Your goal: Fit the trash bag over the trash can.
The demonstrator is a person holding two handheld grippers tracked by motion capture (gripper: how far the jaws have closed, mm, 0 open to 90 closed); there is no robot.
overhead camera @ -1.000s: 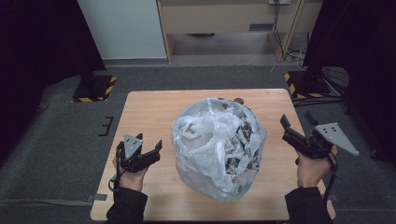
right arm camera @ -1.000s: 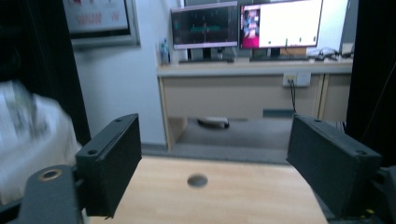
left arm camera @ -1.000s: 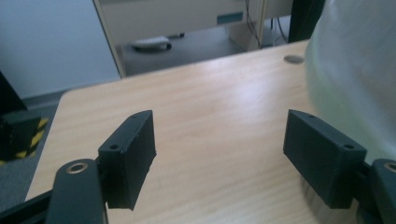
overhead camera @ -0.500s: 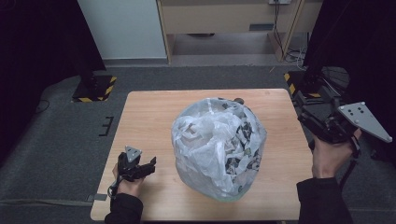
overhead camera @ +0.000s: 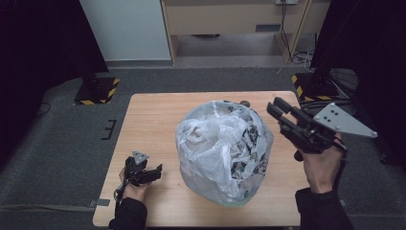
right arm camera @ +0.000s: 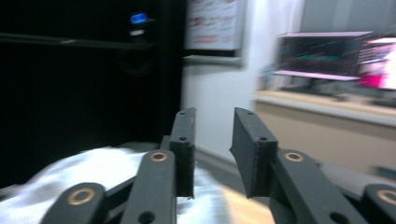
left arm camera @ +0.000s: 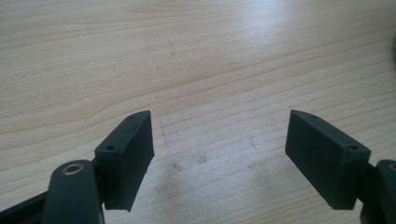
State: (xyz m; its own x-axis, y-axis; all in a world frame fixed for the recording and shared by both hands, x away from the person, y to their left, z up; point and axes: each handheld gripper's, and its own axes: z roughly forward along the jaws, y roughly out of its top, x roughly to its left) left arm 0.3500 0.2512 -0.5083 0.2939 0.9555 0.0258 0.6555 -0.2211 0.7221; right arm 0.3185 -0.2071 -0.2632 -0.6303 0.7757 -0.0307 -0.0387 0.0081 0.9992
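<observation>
Right gripper [overhead camera: 280, 114] raised beside bag [overhead camera: 222, 151]; print inside possibly newspaper, unreadable

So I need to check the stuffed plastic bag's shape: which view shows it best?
The high view: the whole plastic bag sits mid-table. The right gripper view catches a blurred white edge; the left gripper view faces bare wood.

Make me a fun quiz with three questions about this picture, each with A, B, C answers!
1. Where is the big plastic bag?
A. on the floor
B. in the middle of the table
C. on a shelf

2. How many grippers are there?
A. two
B. one
C. four

3. How is the left gripper?
A. shut tight
B. holding a cup
C. open, holding nothing

Answers: 1 B, the bag sits mid-table in the high view. 2 A, the left one and the right gripper. 3 C, bare wood shows between its spread jaws.
</observation>
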